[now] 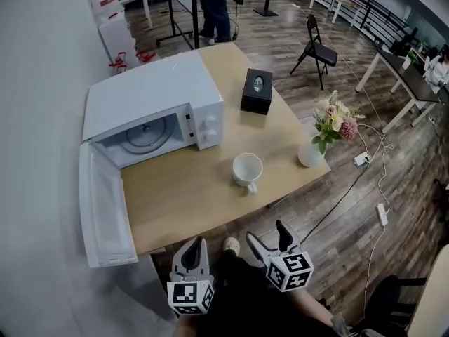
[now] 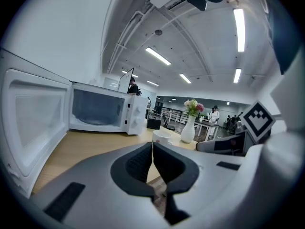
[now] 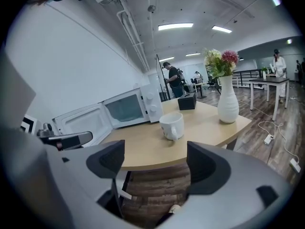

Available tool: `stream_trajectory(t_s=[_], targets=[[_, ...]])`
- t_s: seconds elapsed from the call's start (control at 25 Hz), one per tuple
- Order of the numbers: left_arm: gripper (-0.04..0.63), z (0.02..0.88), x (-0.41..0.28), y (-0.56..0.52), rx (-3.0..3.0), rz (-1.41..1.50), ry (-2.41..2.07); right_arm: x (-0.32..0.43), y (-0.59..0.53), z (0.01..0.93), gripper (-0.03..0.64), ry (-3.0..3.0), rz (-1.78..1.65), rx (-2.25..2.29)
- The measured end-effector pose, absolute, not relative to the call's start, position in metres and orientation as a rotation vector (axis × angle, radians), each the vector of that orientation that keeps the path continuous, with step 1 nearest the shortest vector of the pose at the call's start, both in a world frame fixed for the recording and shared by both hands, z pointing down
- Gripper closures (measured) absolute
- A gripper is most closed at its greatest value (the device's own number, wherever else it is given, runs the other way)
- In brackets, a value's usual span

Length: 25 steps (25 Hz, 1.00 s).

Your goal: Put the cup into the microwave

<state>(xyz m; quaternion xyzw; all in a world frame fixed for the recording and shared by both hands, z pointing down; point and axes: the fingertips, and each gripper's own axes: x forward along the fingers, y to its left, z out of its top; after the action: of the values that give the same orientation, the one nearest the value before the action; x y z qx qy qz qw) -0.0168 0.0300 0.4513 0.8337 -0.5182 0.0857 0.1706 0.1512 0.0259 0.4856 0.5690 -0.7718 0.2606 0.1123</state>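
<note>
A white cup (image 1: 247,170) stands upright on the wooden table (image 1: 182,195), its handle toward the near edge; it also shows as the cup (image 3: 172,125) and the cup (image 2: 161,137). The white microwave (image 1: 151,107) sits at the table's left with its door (image 1: 104,213) swung fully open and the glass plate visible inside. Both grippers hang below the table's near edge, well short of the cup. My left gripper (image 1: 196,248) is shut, its pads touching with nothing between. My right gripper (image 1: 268,239) is open and empty.
A white vase of flowers (image 1: 312,151) stands at the table's right corner and a black box (image 1: 257,90) sits at the back. A folding chair (image 1: 317,48), other tables, cables on the floor (image 1: 372,181) and a standing person (image 1: 214,5) lie beyond.
</note>
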Motion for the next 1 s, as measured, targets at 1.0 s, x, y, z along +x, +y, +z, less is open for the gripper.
stream_trajectory(t_s=[1.0], targets=[[0.586,0.463,-0.015,-0.109,2.417,0.297,-1.439,0.164,-0.117,0.53,0.166,-2.246,0.713,1.667]])
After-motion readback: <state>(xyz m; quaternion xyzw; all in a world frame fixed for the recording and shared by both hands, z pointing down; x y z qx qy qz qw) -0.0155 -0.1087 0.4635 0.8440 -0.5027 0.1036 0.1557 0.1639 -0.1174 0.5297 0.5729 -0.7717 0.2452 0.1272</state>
